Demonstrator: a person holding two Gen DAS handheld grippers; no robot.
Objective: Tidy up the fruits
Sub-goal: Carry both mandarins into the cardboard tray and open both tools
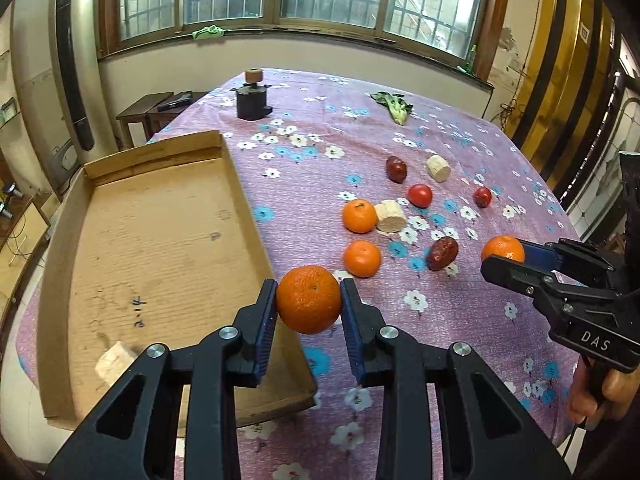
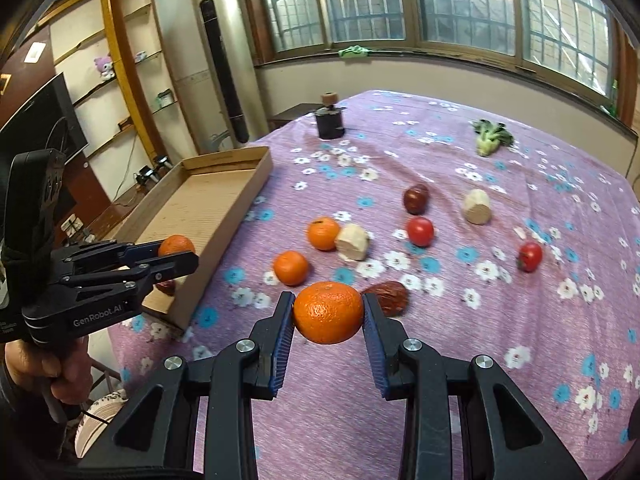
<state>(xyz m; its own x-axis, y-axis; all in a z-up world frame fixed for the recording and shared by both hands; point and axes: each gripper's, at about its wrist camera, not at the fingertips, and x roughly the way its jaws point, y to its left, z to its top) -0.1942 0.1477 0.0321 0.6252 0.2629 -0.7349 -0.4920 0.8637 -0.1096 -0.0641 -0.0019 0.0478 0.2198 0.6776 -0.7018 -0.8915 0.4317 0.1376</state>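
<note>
My left gripper (image 1: 308, 300) is shut on an orange (image 1: 308, 299) and holds it above the right wall of the cardboard tray (image 1: 152, 240). My right gripper (image 2: 328, 312) is shut on another orange (image 2: 328, 312) above the tablecloth, right of the tray (image 2: 224, 216). Each gripper shows in the other's view, the right one (image 1: 505, 256) and the left one (image 2: 178, 252). Two more oranges (image 1: 360, 216) (image 1: 362, 259), two tomatoes (image 1: 420, 195) (image 1: 483, 197) and two red dates (image 1: 396, 169) (image 1: 442, 253) lie on the cloth. A date (image 2: 166, 287) lies in the tray.
Pale cut stalk pieces lie on the cloth (image 1: 391, 216) (image 1: 438, 168) and one in the tray (image 1: 116, 362). A green leafy vegetable (image 1: 394, 106) and a dark jar with a cork (image 1: 252, 98) stand farther back. The table edge is near on the right.
</note>
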